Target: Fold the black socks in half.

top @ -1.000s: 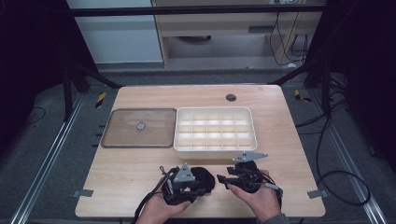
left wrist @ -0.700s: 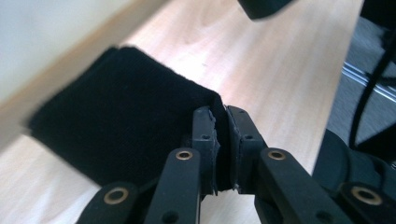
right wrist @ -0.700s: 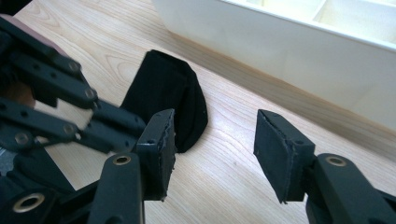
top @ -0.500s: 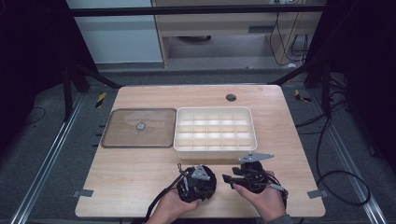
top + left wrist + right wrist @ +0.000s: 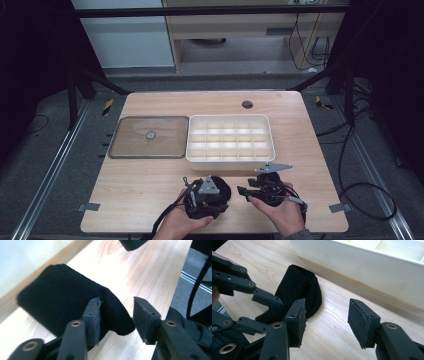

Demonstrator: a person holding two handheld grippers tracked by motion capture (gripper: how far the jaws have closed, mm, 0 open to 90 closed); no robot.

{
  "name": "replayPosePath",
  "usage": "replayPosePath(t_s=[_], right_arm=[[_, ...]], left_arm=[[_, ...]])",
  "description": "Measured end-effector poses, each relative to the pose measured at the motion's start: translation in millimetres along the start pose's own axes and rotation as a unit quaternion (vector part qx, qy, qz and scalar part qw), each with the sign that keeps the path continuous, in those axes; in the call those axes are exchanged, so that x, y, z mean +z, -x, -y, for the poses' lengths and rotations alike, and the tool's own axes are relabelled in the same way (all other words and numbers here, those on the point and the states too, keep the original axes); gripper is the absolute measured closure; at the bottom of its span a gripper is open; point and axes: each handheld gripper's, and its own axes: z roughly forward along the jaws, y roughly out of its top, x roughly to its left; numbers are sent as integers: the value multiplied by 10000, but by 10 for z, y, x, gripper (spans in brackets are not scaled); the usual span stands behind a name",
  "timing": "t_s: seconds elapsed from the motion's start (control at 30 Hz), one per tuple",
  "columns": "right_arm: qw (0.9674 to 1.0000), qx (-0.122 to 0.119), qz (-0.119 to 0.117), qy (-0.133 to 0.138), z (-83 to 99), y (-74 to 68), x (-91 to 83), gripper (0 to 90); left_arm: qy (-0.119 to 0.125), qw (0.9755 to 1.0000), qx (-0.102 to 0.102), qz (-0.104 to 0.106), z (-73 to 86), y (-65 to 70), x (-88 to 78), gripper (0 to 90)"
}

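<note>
Two spread fingers straddle the black cloth's edge.

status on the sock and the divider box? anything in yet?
Done: nothing stowed; the white plastic divider box shows bare compartments, and the clear flat lid lies beside it, off.
In hand: the folded black fabric sock lies on the light wooden table in front of the box, with the left gripper and right gripper both open beside it, neither gripping.
Left: probably grasping the sock and placing it in a compartment.

A compartment tray is sitting mid-bench, with a flat lid lying just left of it. A folded cloth is lying near the tray's near wall, between the left gripper and right gripper.
</note>
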Motion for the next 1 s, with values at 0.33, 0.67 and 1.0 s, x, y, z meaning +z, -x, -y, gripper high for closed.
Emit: replayPosePath(t_s=[0.33,0.67,1.0], right_arm=[[10000,16,-14,52,-49,-39,16,466],[9998,62,-176,54,-183,-194,56,375],[9986,388,-270,-256,-277,-269,517,341]], left_arm=[[199,9998,-5,-21,26,26,-138,415],[352,9989,-83,-312,152,-6,-464,216],[519,9834,-871,-1506,948,-735,-981,116]])
